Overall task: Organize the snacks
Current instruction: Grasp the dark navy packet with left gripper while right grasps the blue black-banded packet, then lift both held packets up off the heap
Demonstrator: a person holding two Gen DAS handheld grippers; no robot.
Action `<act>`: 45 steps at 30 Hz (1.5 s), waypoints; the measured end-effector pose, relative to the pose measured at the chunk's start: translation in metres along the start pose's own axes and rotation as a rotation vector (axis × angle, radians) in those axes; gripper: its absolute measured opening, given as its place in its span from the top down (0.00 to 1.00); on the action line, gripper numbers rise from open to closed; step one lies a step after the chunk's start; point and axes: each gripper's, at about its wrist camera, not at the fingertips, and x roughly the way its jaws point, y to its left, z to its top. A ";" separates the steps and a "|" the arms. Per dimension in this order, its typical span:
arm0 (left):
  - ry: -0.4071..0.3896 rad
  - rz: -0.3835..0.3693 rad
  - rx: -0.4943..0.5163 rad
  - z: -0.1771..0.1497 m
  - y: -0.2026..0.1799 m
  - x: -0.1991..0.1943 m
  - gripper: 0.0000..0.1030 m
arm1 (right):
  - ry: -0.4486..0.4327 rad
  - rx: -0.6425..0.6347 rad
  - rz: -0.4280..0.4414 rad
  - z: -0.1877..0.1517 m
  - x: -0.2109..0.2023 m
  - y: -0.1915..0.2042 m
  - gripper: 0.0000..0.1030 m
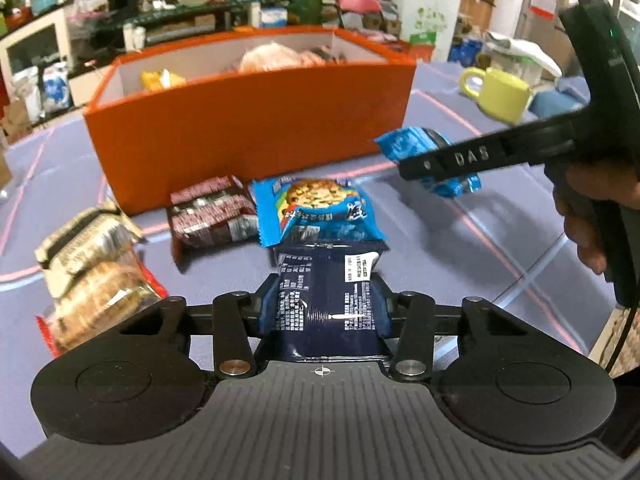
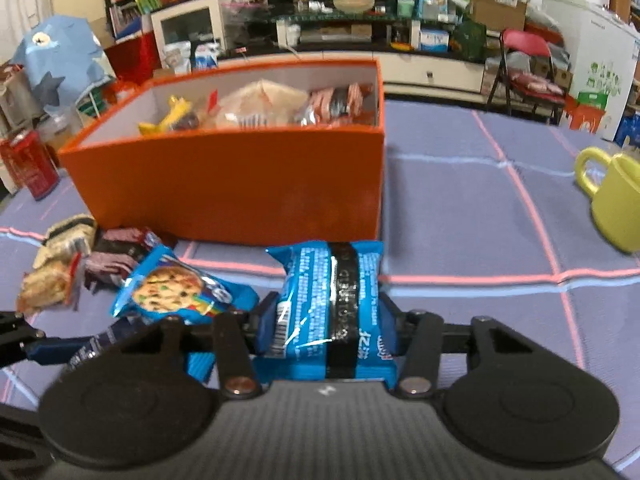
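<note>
The left gripper (image 1: 326, 312) has its jaws pinching a navy packet (image 1: 326, 300), printed back upward, whose far end touches a blue cookie packet (image 1: 318, 208) lying on the worktop (image 1: 460, 248) at 12 o'clock from it. At 11 o'clock of the navy packet a brown packet (image 1: 212, 216) lies against the near wall of the orange box (image 1: 248, 128), and at 9 o'clock two clear cracker packs (image 1: 88, 264) lie side by side, the nearer one with a red edge. The right gripper (image 2: 330, 320) has its jaws pinching a light-blue packet (image 2: 332, 308) with a black band down its back; the left view shows this packet (image 1: 416, 152) lifted clear of the worktop at 2 o'clock, a hand (image 1: 588, 216) gripping the tool's handle. In the right view the box (image 2: 240, 184) stands at 12 o'clock, just beyond the held packet, and its white interior already holds snacks: a yellow wrapper (image 2: 172, 116) at the left end, a pale bag (image 2: 260, 104) in the middle and a pink-and-dark pack (image 2: 340, 104) at the right end. The cookie packet (image 2: 176, 292) sits at 9 o'clock of the right gripper, with the brown packet (image 2: 116, 252) and cracker packs (image 2: 56, 264) farther out the same way. A yellow mug (image 2: 612, 196) stands well apart at 2 o'clock on the purple cloth with pink and pale lines, and a red can (image 2: 30, 164) sits at 10 o'clock beyond the box's left end.
</note>
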 end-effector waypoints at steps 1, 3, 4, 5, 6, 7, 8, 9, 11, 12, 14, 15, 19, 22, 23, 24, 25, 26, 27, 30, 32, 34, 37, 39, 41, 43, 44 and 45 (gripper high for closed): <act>-0.009 0.013 -0.008 0.002 -0.001 -0.005 0.79 | -0.005 0.000 0.001 -0.001 -0.005 0.000 0.50; -0.012 0.058 -0.030 0.005 -0.002 -0.011 0.79 | -0.006 -0.002 0.002 -0.001 -0.009 -0.001 0.49; -0.013 0.079 -0.043 0.007 -0.002 -0.013 0.79 | -0.005 -0.003 0.003 -0.002 -0.011 -0.001 0.49; -0.011 0.095 -0.058 0.008 -0.002 -0.014 0.79 | -0.009 -0.007 0.006 -0.002 -0.013 0.000 0.49; -0.009 0.111 -0.075 0.009 -0.001 -0.015 0.79 | -0.013 -0.010 0.005 -0.002 -0.017 0.001 0.49; -0.009 0.139 -0.093 0.009 0.000 -0.016 0.79 | -0.017 -0.012 0.006 -0.001 -0.019 0.003 0.49; -0.008 0.160 -0.108 0.010 0.001 -0.017 0.79 | -0.025 -0.012 0.014 0.000 -0.024 0.004 0.49; -0.008 0.180 -0.128 0.010 0.004 -0.017 0.79 | -0.032 -0.014 0.021 0.000 -0.028 0.006 0.49; -0.011 0.213 -0.166 0.010 0.010 -0.022 0.79 | -0.049 -0.028 0.035 0.001 -0.035 0.013 0.49; -0.015 0.229 -0.182 0.010 0.014 -0.022 0.79 | -0.057 -0.039 0.037 0.001 -0.038 0.016 0.49; -0.023 0.259 -0.208 0.011 0.019 -0.025 0.79 | -0.076 -0.064 0.038 0.001 -0.043 0.024 0.49; -0.027 0.270 -0.214 0.011 0.021 -0.026 0.79 | -0.084 -0.074 0.038 0.001 -0.046 0.027 0.49; -0.034 0.307 -0.231 0.011 0.027 -0.029 0.79 | -0.097 -0.096 0.044 0.000 -0.050 0.035 0.49; -0.033 0.313 -0.230 0.011 0.029 -0.030 0.79 | -0.099 -0.104 0.045 0.000 -0.051 0.037 0.49; -0.034 0.312 -0.229 0.012 0.028 -0.030 0.79 | -0.101 -0.106 0.043 0.000 -0.052 0.037 0.49; -0.033 0.311 -0.228 0.012 0.028 -0.030 0.79 | -0.101 -0.105 0.042 0.000 -0.052 0.037 0.49; -0.034 0.313 -0.228 0.012 0.028 -0.031 0.79 | -0.100 -0.103 0.043 0.000 -0.052 0.037 0.49; -0.032 0.316 -0.226 0.012 0.028 -0.031 0.79 | -0.100 -0.103 0.044 0.000 -0.051 0.036 0.49; -0.030 0.317 -0.224 0.012 0.027 -0.029 0.79 | -0.099 -0.102 0.042 0.000 -0.051 0.036 0.49; -0.030 0.329 -0.225 0.012 0.027 -0.029 0.79 | -0.096 -0.102 0.043 -0.001 -0.050 0.036 0.49; -0.036 0.336 -0.231 0.012 0.028 -0.030 0.79 | -0.099 -0.104 0.042 -0.001 -0.050 0.036 0.49; -0.046 0.339 -0.241 0.013 0.030 -0.033 0.79 | -0.101 -0.105 0.041 -0.001 -0.050 0.036 0.49; -0.067 0.340 -0.257 0.015 0.036 -0.040 0.79 | -0.105 -0.097 0.039 -0.001 -0.051 0.035 0.49; -0.082 0.343 -0.263 0.016 0.040 -0.045 0.79 | -0.112 -0.090 0.036 0.000 -0.052 0.032 0.49; -0.098 0.349 -0.270 0.017 0.041 -0.049 0.79 | -0.117 -0.088 0.039 -0.001 -0.054 0.031 0.49; -0.118 0.345 -0.274 0.017 0.042 -0.053 0.79 | -0.119 -0.093 0.045 -0.001 -0.055 0.032 0.49; -0.125 0.343 -0.276 0.018 0.043 -0.055 0.79 | -0.121 -0.097 0.047 -0.001 -0.056 0.033 0.49; -0.133 0.344 -0.278 0.019 0.043 -0.057 0.79 | -0.122 -0.100 0.048 -0.002 -0.056 0.034 0.49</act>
